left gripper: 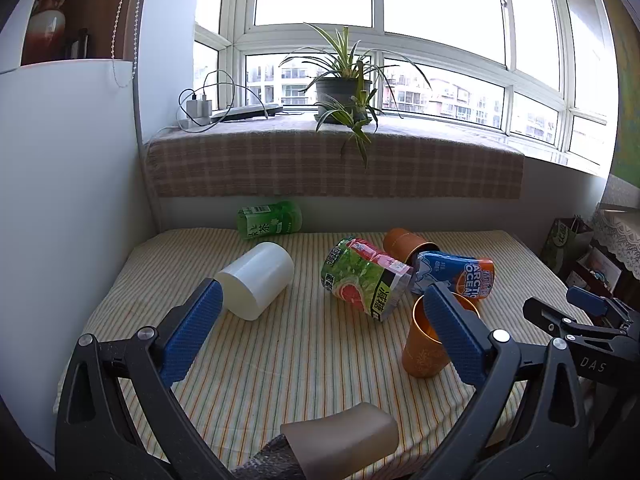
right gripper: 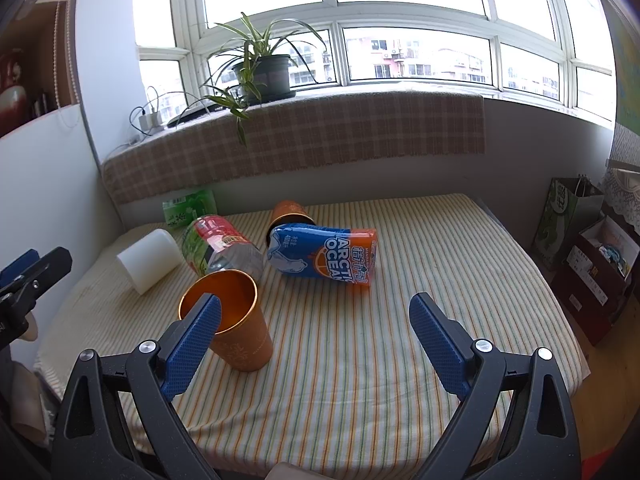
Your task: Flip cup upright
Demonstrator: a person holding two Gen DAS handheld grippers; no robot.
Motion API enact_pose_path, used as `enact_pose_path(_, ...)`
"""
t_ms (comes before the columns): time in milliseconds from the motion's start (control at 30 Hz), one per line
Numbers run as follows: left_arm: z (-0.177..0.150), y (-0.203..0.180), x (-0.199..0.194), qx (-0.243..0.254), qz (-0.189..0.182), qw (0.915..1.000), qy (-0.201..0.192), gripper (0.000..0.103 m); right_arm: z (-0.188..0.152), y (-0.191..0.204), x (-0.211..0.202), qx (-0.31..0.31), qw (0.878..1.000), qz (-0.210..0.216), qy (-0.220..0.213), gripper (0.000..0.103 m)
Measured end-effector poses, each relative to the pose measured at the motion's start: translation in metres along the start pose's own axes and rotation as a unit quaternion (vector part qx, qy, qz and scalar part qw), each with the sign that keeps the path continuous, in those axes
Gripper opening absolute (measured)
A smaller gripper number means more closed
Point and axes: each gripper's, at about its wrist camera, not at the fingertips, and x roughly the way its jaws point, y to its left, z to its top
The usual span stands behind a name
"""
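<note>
Currently the left gripper [left gripper: 320,324] has its jaws spread wide and holds nothing; its blue pads [left gripper: 192,334] hang above the striped table [left gripper: 288,360]. The right gripper [right gripper: 316,338] is likewise wide open and empty, with its left pad in front of the rim of the orange cup [right gripper: 236,320]; whether they touch cannot be told. That cup stands upright, mouth up, towards the near edge of the table. A second orange cup [right gripper: 289,213] lies on its side towards the far edge, just behind a blue can [right gripper: 326,258]. A red-and-green bottle [left gripper: 366,276] lies beside the can. A white cup [left gripper: 258,280] lies on its side near the left edge. A green bottle [left gripper: 270,220] lies at the far edge.
</note>
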Motion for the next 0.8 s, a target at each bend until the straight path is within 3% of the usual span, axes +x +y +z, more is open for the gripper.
enact_pose_path(800, -0.0006, 0.0045, -0.0005, 0.000, 0.003, 1.0000, 0.000, 0.102, -0.0020, -0.0016, 0.0053, 0.003, 1.000, 0.006, 0.012, 0.095)
